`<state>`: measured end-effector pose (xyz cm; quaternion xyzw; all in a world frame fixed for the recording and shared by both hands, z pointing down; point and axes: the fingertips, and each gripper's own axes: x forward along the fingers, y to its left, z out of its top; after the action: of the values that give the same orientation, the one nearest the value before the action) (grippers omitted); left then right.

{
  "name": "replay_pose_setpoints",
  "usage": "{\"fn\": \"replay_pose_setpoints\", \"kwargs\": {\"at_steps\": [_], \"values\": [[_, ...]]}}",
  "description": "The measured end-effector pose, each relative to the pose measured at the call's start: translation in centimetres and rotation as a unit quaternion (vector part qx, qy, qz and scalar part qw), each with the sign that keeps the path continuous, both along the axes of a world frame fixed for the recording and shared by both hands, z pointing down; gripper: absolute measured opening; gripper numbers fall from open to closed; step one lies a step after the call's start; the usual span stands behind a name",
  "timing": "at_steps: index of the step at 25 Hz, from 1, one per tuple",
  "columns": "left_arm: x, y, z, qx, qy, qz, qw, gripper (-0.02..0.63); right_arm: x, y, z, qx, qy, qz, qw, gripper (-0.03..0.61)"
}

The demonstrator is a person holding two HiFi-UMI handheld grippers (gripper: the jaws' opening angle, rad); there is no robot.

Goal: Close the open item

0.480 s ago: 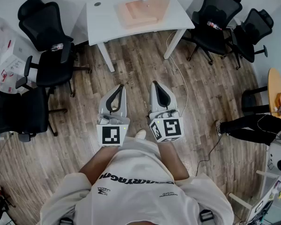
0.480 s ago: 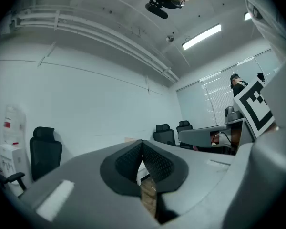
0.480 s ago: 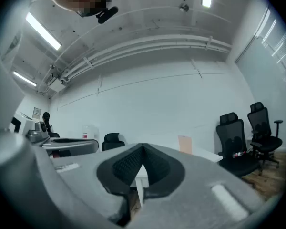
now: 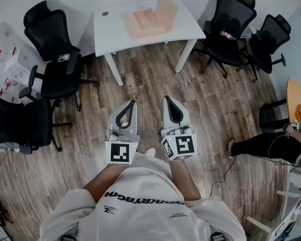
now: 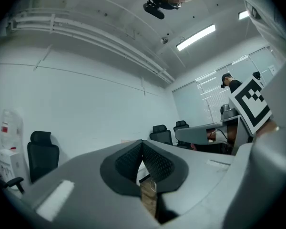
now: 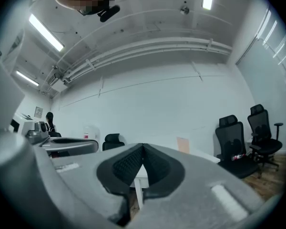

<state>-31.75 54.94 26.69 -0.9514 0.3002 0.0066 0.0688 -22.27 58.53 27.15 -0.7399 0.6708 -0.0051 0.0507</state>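
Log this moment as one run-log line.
stage: box not yet reached | left gripper: shut, empty | right gripper: shut, empty | box: open, lid up, on table | contact: none

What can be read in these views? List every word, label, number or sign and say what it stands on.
Nothing can be quoted with certainty.
shirt: a bold line of print, upside down to the camera, not surely readable; the smaller print below it is too small.
left marker cube, right marker cube: black-and-white square codes, no words.
white boxes: red labels, too small to read.
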Motion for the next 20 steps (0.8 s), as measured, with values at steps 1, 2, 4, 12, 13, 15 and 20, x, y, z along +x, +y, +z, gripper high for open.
{"fn": "replay_pose_setpoints", "kwargs": {"at_steps": [1,2,4,12,13,15,20], "values": [[0.3,0.0,0.2,-0.002,-0.007,0.002,1.0000,-0.002,0.3,0.0,-0.1,0.001,-0.002,-0.001,1.000,-0.002],[0.6,-0.2,0.3,-0.006,-0.009,0.003,0.9999,0.000,0.6,-0.2,-0.3,0.004,-0.006,-0.002,1.000,-0.002],[1.2,-1.1,0.0,-0.007,-0.003,0.004,1.0000,0.000,1.1,-1.1,-0.7,0.011,-0.012,-0.004,1.000,-0.002],[4.5,-7.5,1.1,-0.020,0.006,-0.004,0.9998,0.000,3.9,-7.1,0.2,0.005,-0.001,0.002,1.000,-0.002],[4.9,-8.6,1.0,-0.019,0.010,-0.006,0.9998,0.000,4.5,-8.1,0.1,0.007,0.002,0.005,1.000,-0.002],[5.8,-10.9,1.0,-0.010,0.011,-0.007,0.9999,0.000,5.6,-10.2,0.3,0.007,0.007,0.007,1.000,-0.002],[9.2,-17.3,1.4,-0.019,0.005,-0.006,0.9998,0.000,9.2,-16.4,0.8,0.000,0.010,0.014,1.000,-0.002]]}}
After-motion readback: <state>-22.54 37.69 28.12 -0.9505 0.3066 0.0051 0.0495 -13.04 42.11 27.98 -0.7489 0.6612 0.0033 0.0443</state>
